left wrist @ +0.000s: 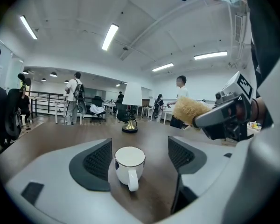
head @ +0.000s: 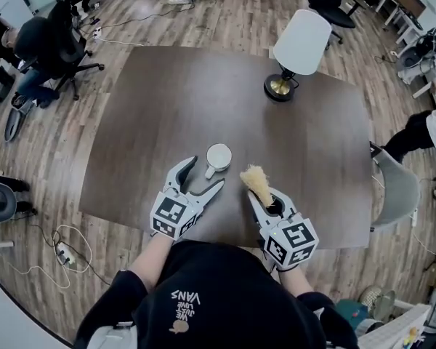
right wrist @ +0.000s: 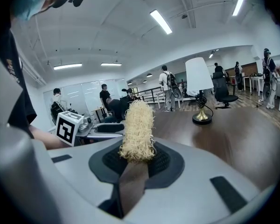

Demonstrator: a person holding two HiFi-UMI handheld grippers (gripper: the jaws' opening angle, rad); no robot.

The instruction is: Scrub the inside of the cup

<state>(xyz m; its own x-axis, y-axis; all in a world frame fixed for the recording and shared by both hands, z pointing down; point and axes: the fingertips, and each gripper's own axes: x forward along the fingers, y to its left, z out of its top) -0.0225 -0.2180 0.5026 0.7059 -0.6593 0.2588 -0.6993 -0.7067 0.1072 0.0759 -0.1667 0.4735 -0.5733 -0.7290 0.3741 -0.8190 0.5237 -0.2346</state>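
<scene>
Left gripper stands open, cup between its jaws; clamp squarely before right gripper, clutching the brush, enters.

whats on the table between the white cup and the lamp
Nothing: only bare dark wooden tabletop between the white ceramic cup and the white-shaded brass-based lamp, per the head view.

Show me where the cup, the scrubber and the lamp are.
cup (left wrist: 126, 171), left gripper view, on its white side wall
scrubber (right wrist: 137, 129), right gripper view, on its yellow bristle head
lamp (head: 302, 42), head view, on its white shade
</scene>
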